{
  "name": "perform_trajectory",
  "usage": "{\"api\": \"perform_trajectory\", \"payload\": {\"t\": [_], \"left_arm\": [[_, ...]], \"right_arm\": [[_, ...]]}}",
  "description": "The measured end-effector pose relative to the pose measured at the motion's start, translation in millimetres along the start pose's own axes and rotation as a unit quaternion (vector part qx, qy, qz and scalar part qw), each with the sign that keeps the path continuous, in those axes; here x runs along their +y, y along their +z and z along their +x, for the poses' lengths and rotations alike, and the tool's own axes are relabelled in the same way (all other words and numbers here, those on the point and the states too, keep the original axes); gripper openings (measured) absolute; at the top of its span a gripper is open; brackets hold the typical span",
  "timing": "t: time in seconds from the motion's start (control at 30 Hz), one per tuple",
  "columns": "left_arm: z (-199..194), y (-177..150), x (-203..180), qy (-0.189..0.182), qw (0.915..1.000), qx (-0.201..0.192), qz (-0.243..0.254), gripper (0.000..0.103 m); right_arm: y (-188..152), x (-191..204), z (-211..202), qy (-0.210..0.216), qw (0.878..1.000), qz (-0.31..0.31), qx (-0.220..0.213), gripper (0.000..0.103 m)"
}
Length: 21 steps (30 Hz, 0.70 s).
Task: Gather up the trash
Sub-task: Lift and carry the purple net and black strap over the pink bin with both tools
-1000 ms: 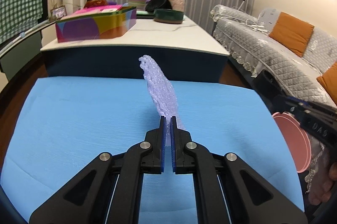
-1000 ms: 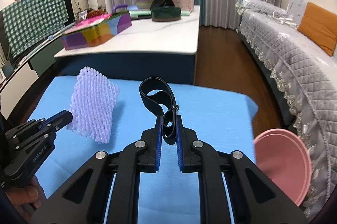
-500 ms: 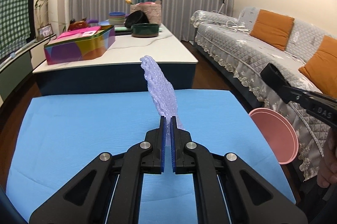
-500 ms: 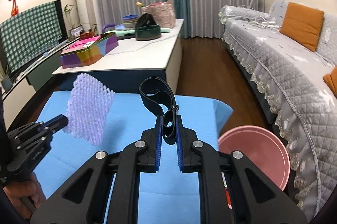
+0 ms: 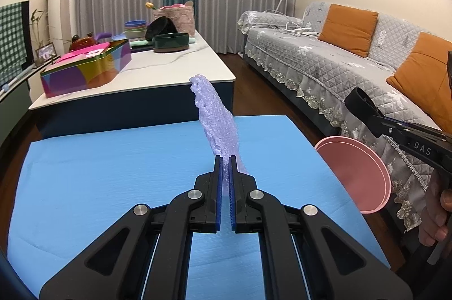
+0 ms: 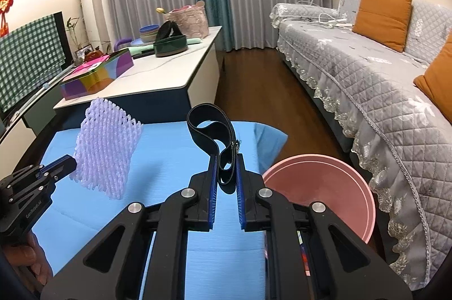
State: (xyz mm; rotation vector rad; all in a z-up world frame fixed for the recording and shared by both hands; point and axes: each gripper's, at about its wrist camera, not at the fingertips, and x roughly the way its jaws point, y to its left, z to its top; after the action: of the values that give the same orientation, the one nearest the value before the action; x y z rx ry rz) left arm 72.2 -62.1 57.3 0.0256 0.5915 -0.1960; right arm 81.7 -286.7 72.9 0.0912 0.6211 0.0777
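Above blue cloth [image 5: 99,173] — foam net [image 5: 217,119] in left gripper [image 5: 225,158], apparently aloft.

A white-topped bench [image 5: 175,68] stands at twelve o'clock, carrying a multicoloured box [image 5: 84,71] at its ten o'clock end and a dark green bowl [image 5: 171,42]. A grey quilted sofa [image 6: 367,79] with orange cushions [image 6: 381,17] runs along three o'clock.

Both grippers, with foam net [image 6: 106,149] and black strap [image 6: 214,132], now nearer the pink bin [image 6: 325,192] beside the table.
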Motion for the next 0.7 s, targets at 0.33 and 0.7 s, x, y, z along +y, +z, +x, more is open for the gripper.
{"api": "perform_trajectory", "payload": {"t": [0.33,0.7], "left_arm": [[8.8,1.5,-21.7,-0.021,0.9997,0.001,0.01,0.004],[19.3,0.6,-42.3,-0.036,0.9991,0.008,0.02,0.004]], "right_arm": [[-1.5,-31.8,-1.1,-0.027,0.999,0.023,-0.003,0.013],[-2.2,-50.0,-0.6,-0.048,0.998,0.029,-0.007,0.013]]}}
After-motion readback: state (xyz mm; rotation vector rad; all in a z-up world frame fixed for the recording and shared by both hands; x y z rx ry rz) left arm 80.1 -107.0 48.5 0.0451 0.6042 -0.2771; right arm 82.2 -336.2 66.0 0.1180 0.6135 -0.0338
